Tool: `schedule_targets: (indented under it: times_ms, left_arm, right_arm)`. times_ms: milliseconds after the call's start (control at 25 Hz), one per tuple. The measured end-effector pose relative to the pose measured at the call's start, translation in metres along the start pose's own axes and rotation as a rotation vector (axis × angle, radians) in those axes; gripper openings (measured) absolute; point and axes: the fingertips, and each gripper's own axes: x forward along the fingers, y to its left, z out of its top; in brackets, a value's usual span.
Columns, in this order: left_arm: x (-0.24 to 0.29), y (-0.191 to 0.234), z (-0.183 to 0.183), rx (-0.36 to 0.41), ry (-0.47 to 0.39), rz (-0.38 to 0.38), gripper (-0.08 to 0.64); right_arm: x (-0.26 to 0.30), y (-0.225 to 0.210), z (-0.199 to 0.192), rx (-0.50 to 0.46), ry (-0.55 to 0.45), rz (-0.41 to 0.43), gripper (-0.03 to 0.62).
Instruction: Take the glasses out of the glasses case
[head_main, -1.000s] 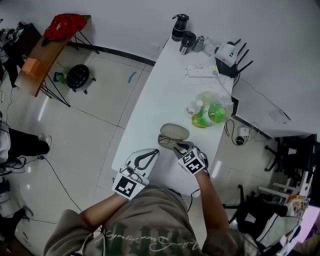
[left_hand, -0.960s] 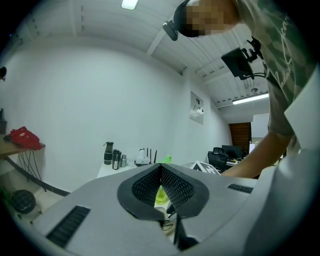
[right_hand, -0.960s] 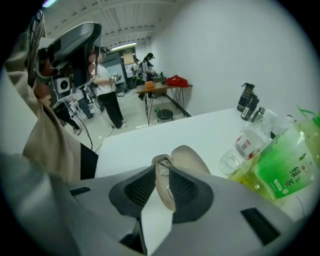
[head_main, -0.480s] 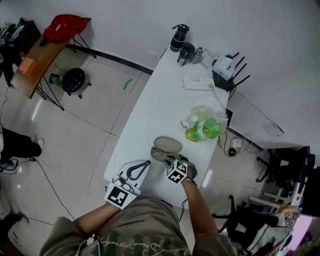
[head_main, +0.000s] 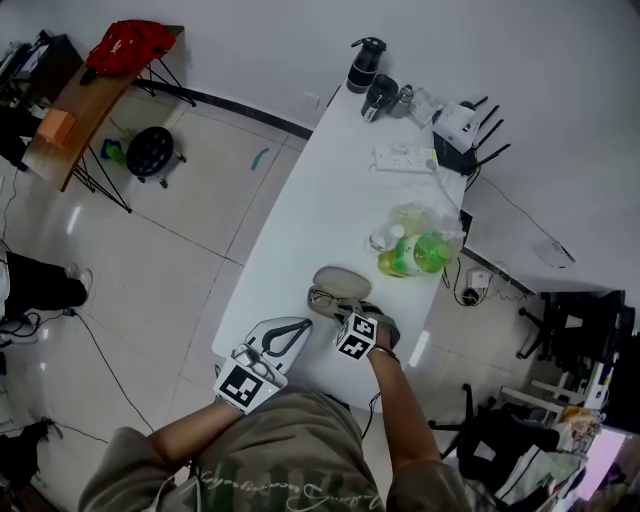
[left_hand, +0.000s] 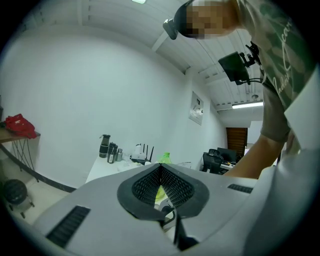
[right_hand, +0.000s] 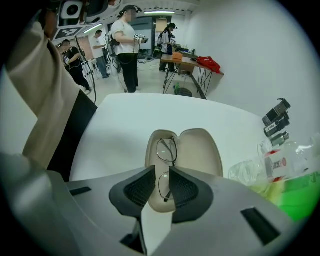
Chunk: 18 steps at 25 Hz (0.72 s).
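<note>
On the white table (head_main: 320, 200) the case (right_hand: 200, 150) lies open, the glasses (right_hand: 166, 149) inside it. The right gripper (right_hand: 160, 186) hangs over the near lens with its jaws a little apart. It should close gently on the frame, not the glass, then lift straight. Only its own view shows that gap. The left gripper (left_hand: 160, 172) is pressed together and empty.

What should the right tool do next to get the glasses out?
Probably ease the right tool down and close it on the glasses: they lie in the open case, and its jaws stand slightly apart just over the near lens.
</note>
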Motion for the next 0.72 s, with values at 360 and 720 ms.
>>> schedule_targets:
  times_ms: [360, 720]
  left_arm:
    - [-0.006, 0.013, 0.002, -0.016, -0.003, 0.011, 0.008]
    - [-0.002, 0.012, -0.005, -0.037, 0.011, 0.007, 0.008]
  right_arm:
    - [0.003, -0.011, -0.003, 0.009, 0.002, -0.014, 0.091]
    - [0.015, -0.019, 0.002, -0.034, 0.022, 0.01, 0.091]
